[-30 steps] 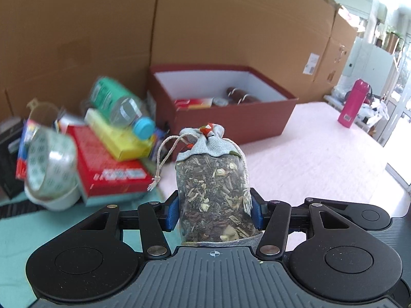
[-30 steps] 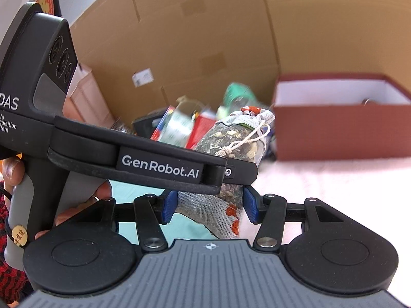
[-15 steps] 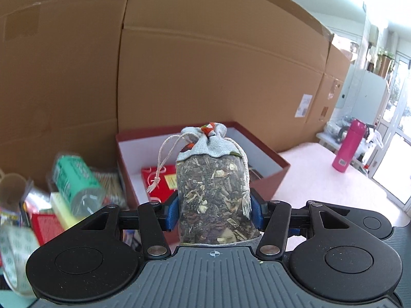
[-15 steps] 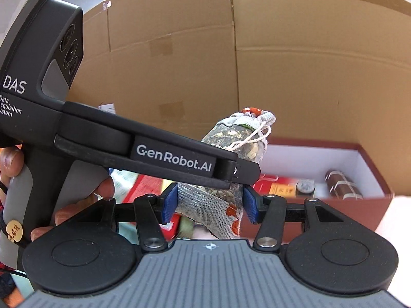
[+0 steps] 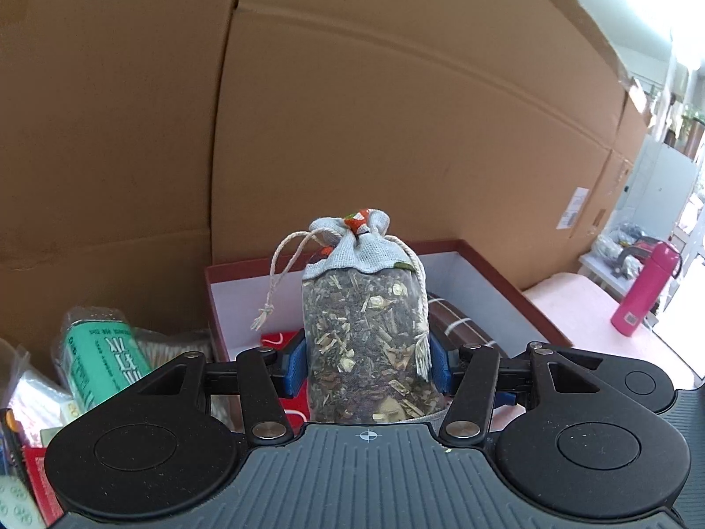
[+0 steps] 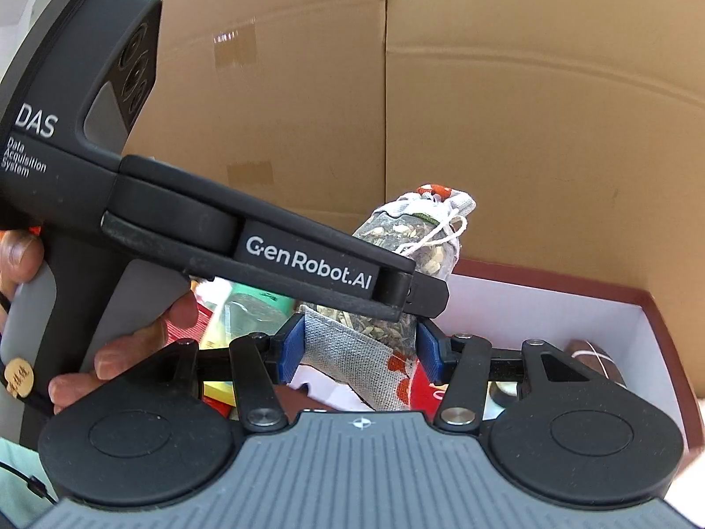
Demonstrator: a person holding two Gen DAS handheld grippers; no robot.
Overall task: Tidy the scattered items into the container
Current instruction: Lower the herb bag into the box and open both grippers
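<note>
A drawstring sachet of dried herbs [image 5: 365, 330] stands upright between the blue pads of my left gripper [image 5: 365, 366], which is shut on it. It is held above the near edge of a red box with a white inside [image 5: 484, 273]. In the right wrist view the same sachet [image 6: 396, 264] leans between the pads of my right gripper [image 6: 359, 350], which also closes on its cloth bottom, with the left gripper's body [image 6: 264, 247] crossing above. The box [image 6: 661, 335] holds a red packet [image 5: 275, 339] and a brown roll [image 6: 595, 352].
A green bottle [image 5: 101, 361] and red and yellow packets [image 5: 37, 467] lie in a pile left of the box. Tall cardboard panels [image 5: 396, 110] stand behind. A pink flask [image 5: 643, 286] stands on the pink table at far right.
Both grippers have carried the sachet up and forward from the pile to just over the red box; the box now sits directly beneath and behind it.
</note>
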